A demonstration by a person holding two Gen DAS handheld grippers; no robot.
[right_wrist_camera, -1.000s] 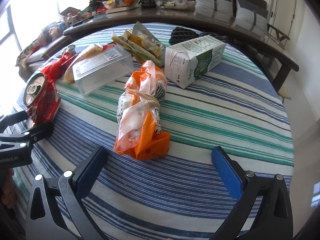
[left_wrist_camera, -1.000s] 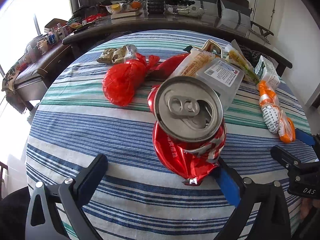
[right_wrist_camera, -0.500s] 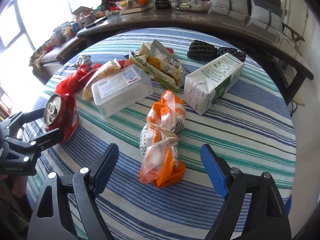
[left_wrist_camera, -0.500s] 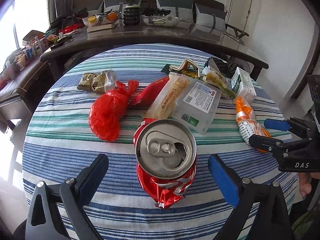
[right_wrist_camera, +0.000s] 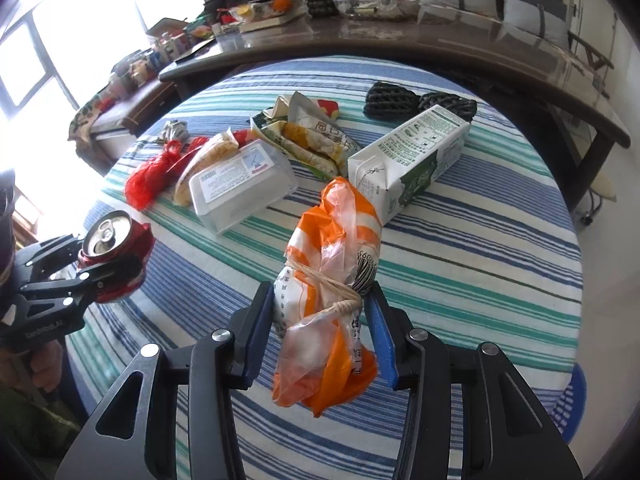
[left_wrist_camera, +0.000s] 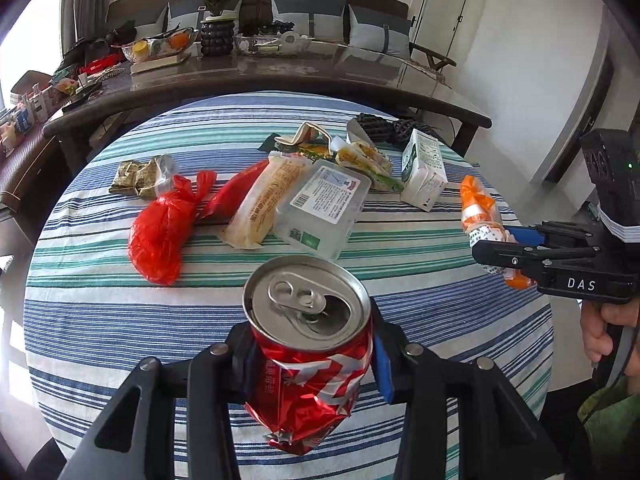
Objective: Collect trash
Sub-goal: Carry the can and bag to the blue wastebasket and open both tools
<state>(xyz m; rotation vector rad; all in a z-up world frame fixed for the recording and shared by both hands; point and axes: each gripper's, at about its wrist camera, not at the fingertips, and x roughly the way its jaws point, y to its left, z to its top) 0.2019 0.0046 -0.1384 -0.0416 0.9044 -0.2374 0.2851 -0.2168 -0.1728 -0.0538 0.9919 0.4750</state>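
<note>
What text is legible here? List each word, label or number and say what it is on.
"DAS": body of the right gripper.
"AI": end of a blurred word on the left gripper.
"高" and more Chinese print, mostly unclear: snack wrapper.
Chinese characters, too distorted to read: crushed red can.
Digits, unclear: orange bag.
Too small to read: labels on the clear plastic box, milk carton and bread package.

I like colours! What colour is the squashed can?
Shiny red with a silver top; the can shows best in the left wrist view.

Round striped table [left_wrist_camera: 100,320] under milk carton [right_wrist_camera: 412,160], clear box [right_wrist_camera: 240,184], red bag [left_wrist_camera: 160,232].
</note>
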